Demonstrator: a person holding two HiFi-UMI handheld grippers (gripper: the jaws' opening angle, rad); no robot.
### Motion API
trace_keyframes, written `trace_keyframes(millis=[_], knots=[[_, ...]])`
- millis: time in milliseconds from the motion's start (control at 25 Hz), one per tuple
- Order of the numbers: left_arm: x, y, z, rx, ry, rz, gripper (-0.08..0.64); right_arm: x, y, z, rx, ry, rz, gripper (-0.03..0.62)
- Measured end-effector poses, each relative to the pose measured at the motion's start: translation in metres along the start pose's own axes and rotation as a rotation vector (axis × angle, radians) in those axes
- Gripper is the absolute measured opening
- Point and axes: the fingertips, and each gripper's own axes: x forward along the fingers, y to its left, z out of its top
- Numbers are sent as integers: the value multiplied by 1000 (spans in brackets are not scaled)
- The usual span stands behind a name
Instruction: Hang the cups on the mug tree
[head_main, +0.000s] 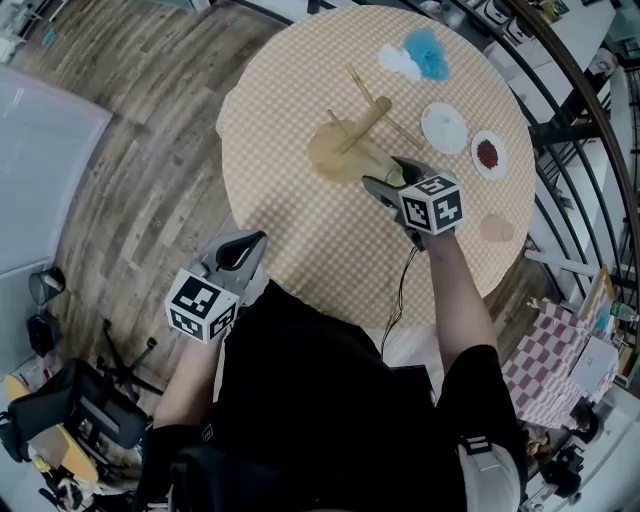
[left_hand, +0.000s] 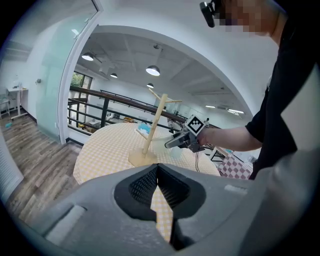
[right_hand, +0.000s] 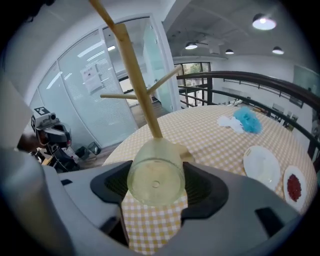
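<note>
Round yellow-gingham table; wooden mug tree; right hand-held gripper clamps translucent cylindrical cup; left hand-held gripper closed, empty.

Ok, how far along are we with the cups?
Nothing hung yet: the mug tree has bare pegs. In hand: the right gripper holds one cup by its base. To do: hook it on a peg. The left gripper is shut, empty.

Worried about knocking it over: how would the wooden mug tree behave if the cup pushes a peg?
The mug tree probably tips easily: tall thin post, small round base. It looks light, so it may slide on the checked tablecloth. Its slim pegs could flex or snap.
</note>
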Motion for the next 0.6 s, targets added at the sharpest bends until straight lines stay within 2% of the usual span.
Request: trace_keyframes(millis=[440,600], knots=[[-5,3,-4,-11,5,16,8,10,2,-7,132,-24,81,320],[-6,4,-7,-12,7,16,8,8,0,-5,141,-38,66,321]])
